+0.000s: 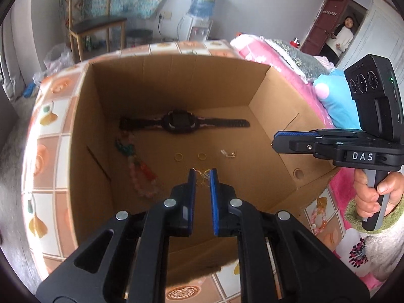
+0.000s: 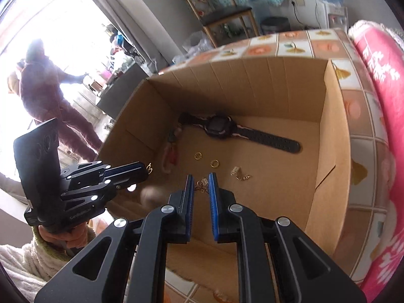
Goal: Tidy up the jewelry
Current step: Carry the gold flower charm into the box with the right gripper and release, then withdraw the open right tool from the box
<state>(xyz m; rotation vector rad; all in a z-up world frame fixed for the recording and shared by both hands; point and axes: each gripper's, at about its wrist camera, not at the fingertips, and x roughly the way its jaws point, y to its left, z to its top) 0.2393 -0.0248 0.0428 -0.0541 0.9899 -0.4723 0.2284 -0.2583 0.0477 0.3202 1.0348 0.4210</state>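
Observation:
A cardboard box [image 1: 176,80] [image 2: 252,88] holds a black watch [image 1: 181,123] [image 2: 219,127], a bead bracelet [image 1: 144,174] [image 2: 170,156], two gold rings [image 1: 178,156] [image 1: 202,156] [image 2: 198,155] [image 2: 214,163] and a small silver piece [image 1: 228,154] [image 2: 238,174]. My left gripper [image 1: 202,176] [image 2: 149,168] is shut on a gold earring [image 1: 202,175] [image 2: 150,168] above the box floor. My right gripper [image 2: 202,183] is nearly shut over a gold butterfly earring [image 2: 202,185] lying on the box floor; whether it grips it I cannot tell. In the left wrist view the right gripper [image 1: 274,143] looks shut over the box's right side.
The box stands on a tiled tablecloth [image 1: 48,156] [image 2: 358,116]. A second bead bracelet [image 1: 318,221] lies on the cloth at the box's near right. A pink blanket [image 1: 262,50] [image 2: 378,75] lies to the right. A chair [image 1: 96,25], a water dispenser [image 1: 199,17] and people stand behind.

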